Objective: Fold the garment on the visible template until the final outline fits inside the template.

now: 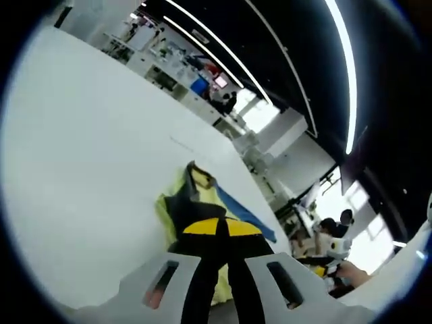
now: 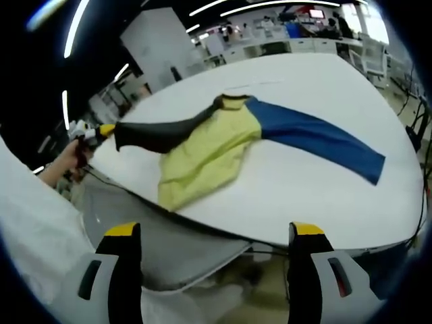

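Judging by how it draped, the garment [image 2: 216,145] was light, soft and limp, so you could expect it to sag and slide on the smooth white worktop [image 2: 324,196] rather than hold any crease; cuffs, hems and seam corners were the sensible places to pinch it. It lay on the worktop near the front edge, yellow body crumpled, blue sleeve [image 2: 317,138] stretched flat to one side, dark sleeve [image 2: 158,133] pulled out the other way. Your left gripper [image 1: 221,233] had its fingers closed on that dark sleeve's end, lifting it clear of the worktop. Your right gripper [image 2: 216,236] hung off the worktop's edge with its fingers wide and nothing between them.

From the right gripper view you got the whole garment's spread; the left gripper view gave only a foreshortened look past the pinched cloth. I could not make out a template in either.
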